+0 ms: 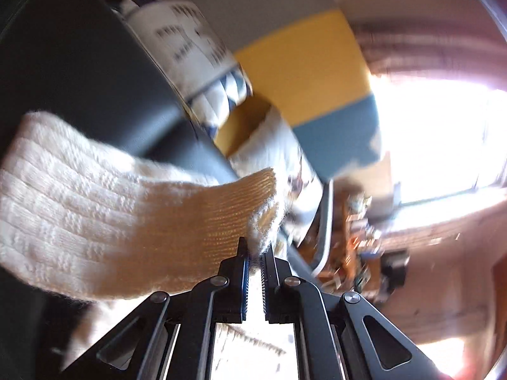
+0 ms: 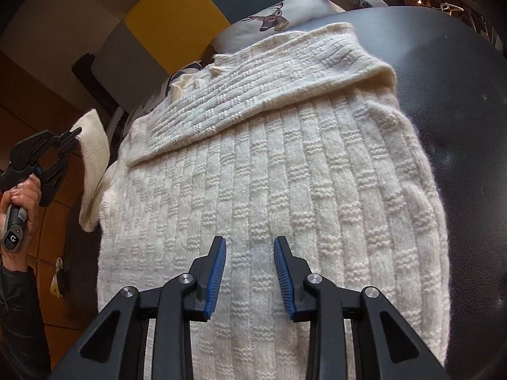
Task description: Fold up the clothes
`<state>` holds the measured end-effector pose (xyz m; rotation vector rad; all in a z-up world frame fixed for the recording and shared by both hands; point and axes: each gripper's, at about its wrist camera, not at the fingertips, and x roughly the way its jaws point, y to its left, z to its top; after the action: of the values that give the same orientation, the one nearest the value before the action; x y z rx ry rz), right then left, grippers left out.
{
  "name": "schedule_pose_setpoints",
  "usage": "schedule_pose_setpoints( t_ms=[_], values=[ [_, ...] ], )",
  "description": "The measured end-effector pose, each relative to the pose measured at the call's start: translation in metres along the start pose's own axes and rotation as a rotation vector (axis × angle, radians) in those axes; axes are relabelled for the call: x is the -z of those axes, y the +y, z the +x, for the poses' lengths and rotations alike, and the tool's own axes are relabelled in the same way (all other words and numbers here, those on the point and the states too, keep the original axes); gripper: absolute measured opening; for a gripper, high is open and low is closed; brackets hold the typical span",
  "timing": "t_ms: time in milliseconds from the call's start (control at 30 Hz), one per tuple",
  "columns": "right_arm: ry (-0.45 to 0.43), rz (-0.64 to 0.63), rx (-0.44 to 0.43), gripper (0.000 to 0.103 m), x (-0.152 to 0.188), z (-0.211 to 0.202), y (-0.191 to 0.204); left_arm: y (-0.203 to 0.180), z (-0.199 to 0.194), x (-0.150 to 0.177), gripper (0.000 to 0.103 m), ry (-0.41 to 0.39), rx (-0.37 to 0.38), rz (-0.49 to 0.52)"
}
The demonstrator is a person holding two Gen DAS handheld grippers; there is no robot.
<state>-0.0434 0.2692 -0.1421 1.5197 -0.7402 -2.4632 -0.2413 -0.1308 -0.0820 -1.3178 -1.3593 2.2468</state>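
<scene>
The soft white sweater lies on a dark seat. The left gripper pinches a sleeve. The right gripper hovers with jaws wide. It looks floppy, best held by edges.

A cream-white knitted sweater with a ribbed basket-weave pattern lies spread flat on a dark, leather-like cushioned seat, its body running from the near edge toward the far edge. One sleeve is folded diagonally across the upper body, its cuff end reaching toward the far right part of the seat. The other sleeve hangs off the left edge of the seat, lifted by its cuff, which is pinched in the closed left claw. In the left wrist view, this cuff's knit drapes leftward from the claw tips.
</scene>
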Motion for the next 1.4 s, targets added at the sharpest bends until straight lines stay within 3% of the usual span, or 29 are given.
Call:
schedule_pose_setpoints(
  t_ms=[100, 200, 333, 500, 533, 700, 833, 1000, 1067, 1100, 1133, 1267, 1400],
  values=[
    [-0.003, 0.004, -0.003, 0.031, 0.000, 0.000, -0.004, -0.016, 0.030, 0.030, 0.006, 0.056, -0.054, 0.051],
    [0.001, -0.014, -0.003, 0.031, -0.003, 0.001, -0.002, -0.013, 0.058, 0.038, 0.008, 0.105, -0.099, 0.071],
    [0.013, -0.030, -0.083, 0.031, -0.018, 0.006, 0.013, -0.001, 0.076, 0.042, 0.034, 0.178, -0.073, 0.047],
    [0.042, 0.096, -0.369, 0.031, -0.063, 0.039, 0.043, 0.020, 0.016, 0.043, 0.047, 0.101, 0.124, -0.030],
    [0.046, 0.121, -0.410, 0.031, -0.072, 0.049, 0.051, 0.027, 0.002, 0.040, 0.054, 0.074, 0.136, -0.048],
    [0.067, 0.290, -0.515, 0.031, -0.104, 0.104, 0.078, 0.079, -0.045, 0.033, 0.055, -0.016, 0.171, -0.168],
    [0.103, 0.384, -0.476, 0.031, -0.105, 0.143, 0.087, 0.125, -0.061, 0.036, 0.055, -0.023, 0.178, -0.259],
    [0.047, 0.451, -0.471, 0.030, -0.109, 0.164, 0.096, 0.145, -0.067, 0.036, 0.055, -0.018, 0.211, -0.308],
    [0.035, 0.435, -0.460, 0.022, -0.112, 0.170, 0.104, 0.150, -0.069, 0.036, 0.055, -0.016, 0.227, -0.322],
    [0.048, 0.399, -0.429, 0.009, -0.115, 0.173, 0.112, 0.152, -0.070, 0.036, 0.055, -0.015, 0.234, -0.329],
    [0.063, 0.335, -0.374, 0.006, -0.118, 0.174, 0.124, 0.153, -0.068, 0.038, 0.055, -0.012, 0.254, -0.347],
    [0.048, 0.038, -0.192, 0.006, -0.134, 0.154, 0.183, 0.155, -0.059, 0.050, 0.058, -0.007, 0.374, -0.455],
    [0.019, -0.214, -0.114, 0.006, -0.153, 0.125, 0.241, 0.142, -0.039, 0.059, 0.060, -0.007, 0.456, -0.535]
  ],
)
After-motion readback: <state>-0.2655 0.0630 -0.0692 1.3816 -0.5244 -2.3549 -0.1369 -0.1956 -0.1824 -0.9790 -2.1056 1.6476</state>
